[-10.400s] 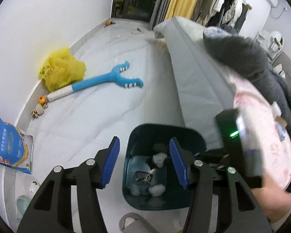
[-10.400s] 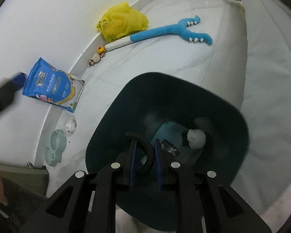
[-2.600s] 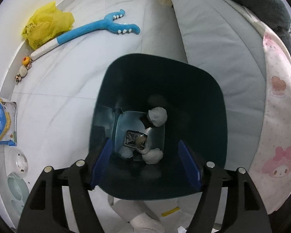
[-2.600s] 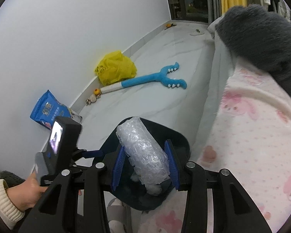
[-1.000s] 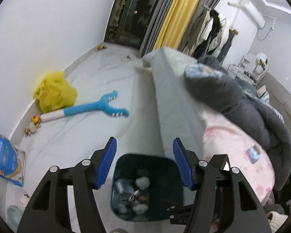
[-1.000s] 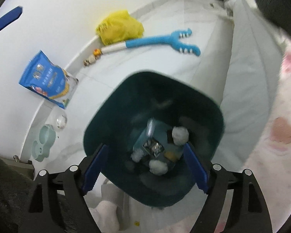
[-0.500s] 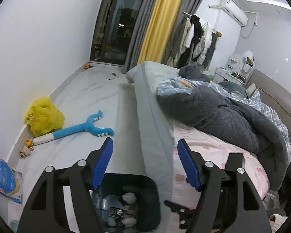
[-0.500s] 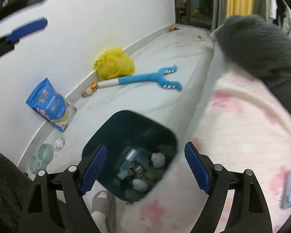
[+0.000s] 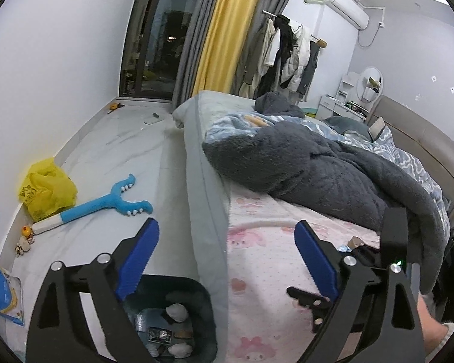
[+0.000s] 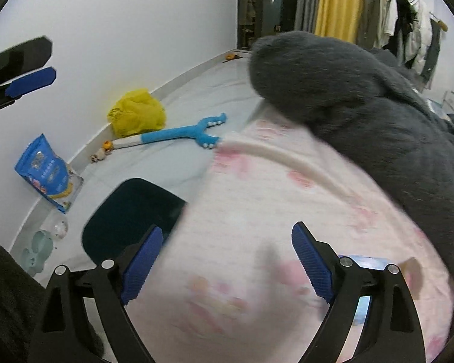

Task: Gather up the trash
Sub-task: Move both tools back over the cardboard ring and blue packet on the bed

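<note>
My left gripper (image 9: 227, 248) and right gripper (image 10: 225, 252) have just been opening, empty, above the pink patterned bedsheet (image 10: 257, 199) beside the dark teal plastic bin (image 9: 201, 296).

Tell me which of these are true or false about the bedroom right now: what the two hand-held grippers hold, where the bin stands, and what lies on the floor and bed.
1. The left hand-held gripper holds a tissue ball. False: its jaws have just been opening and nothing is between them.
2. The dark teal bin stands on the floor beside the bed. True.
3. The bin is empty. False: white wads and a foil wrapper lie in it.
4. A blue toy lies on the floor next to a yellow bag. True.
5. The right hand-held gripper grips the grey blanket. False: it is open, jaws apart over the pink sheet.
</note>
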Demonstrator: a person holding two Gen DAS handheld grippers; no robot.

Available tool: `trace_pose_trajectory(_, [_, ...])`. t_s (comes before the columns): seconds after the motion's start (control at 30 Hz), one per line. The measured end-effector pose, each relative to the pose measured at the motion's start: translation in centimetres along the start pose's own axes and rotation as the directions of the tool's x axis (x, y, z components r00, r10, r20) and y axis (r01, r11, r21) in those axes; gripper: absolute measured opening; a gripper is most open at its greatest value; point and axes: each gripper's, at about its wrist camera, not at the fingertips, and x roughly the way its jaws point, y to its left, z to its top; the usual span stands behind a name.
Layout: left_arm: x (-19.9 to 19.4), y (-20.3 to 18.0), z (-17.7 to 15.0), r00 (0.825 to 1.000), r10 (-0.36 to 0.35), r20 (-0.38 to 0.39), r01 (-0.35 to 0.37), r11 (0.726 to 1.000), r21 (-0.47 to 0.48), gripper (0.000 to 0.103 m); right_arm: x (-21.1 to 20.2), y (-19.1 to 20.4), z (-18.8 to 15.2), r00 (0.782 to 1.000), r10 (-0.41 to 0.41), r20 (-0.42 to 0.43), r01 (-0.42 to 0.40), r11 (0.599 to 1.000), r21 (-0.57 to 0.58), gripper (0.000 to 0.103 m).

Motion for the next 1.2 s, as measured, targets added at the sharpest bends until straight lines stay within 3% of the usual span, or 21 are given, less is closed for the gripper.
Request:
trace_pose_trajectory(0.67, [5.6, -8.5, -1.9, 0.992, -0.066, -0.109, 0.074, 0.995, 0.069, 0.095, -3.3, -11.9, -3.7, 0.991, -0.13, -0.005, 0.129, 0.979, 0.159, 0.089])
trace_pose_trajectory(1.2, [9.6, -13.0, -4.2, 0.964, -0.142, -0.224, 0.163, 0.984, 0.077, 0.095, -2.9, -17.0, -5.9, 0.994, -0.113, 0.002, 0.107, 0.943, 0.315, 0.089])
